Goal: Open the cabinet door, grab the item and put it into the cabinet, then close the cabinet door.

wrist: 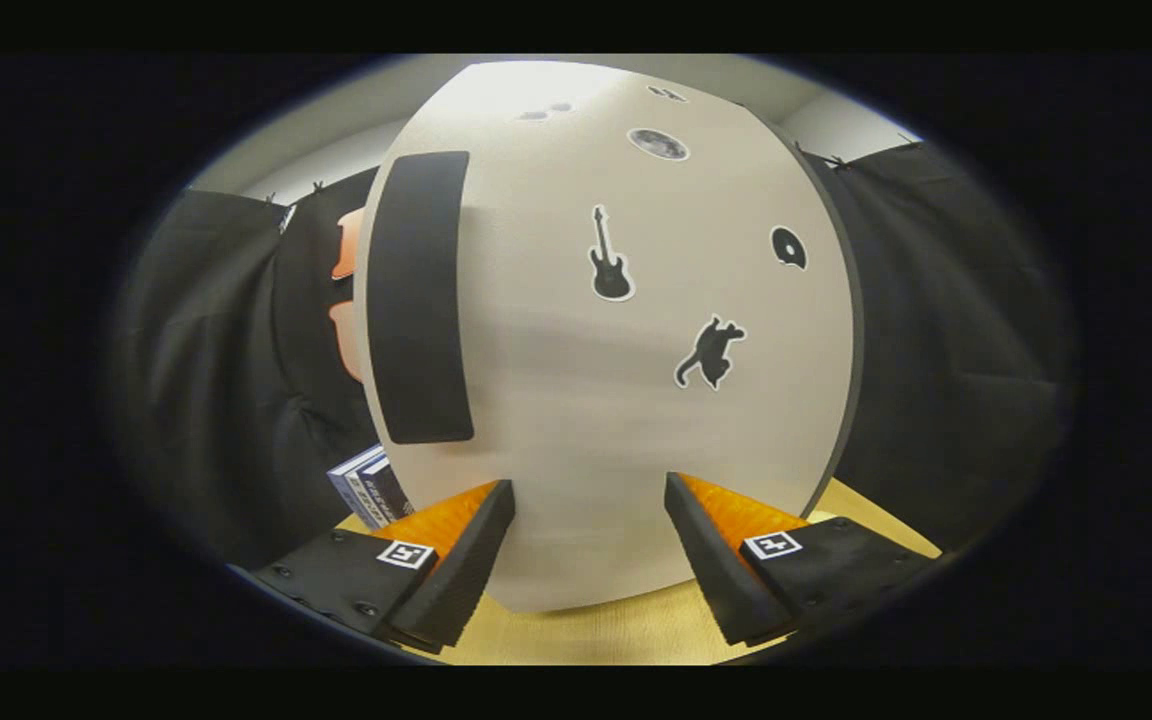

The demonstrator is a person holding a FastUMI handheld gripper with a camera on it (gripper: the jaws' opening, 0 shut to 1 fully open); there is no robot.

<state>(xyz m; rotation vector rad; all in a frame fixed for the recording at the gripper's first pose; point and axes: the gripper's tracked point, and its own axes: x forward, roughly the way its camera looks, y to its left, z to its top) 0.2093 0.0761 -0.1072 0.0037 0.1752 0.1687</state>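
A pale cabinet (586, 400) stands right in front of me on the wooden table, its door shut. The door carries small black stickers and a long dark handle strip (421, 300) along its left side. My gripper (588, 500) is open, its two fingers spread wide just short of the door's lower part, with nothing between them. A small box with a dark blue and white cover (366, 487), the item, stands on the table to the left of the cabinet, just beyond my left finger (456, 540).
The light wooden tabletop (616, 630) runs under the fingers and past the cabinet's right side. Black cloth walls close in behind and on both sides of the cabinet.
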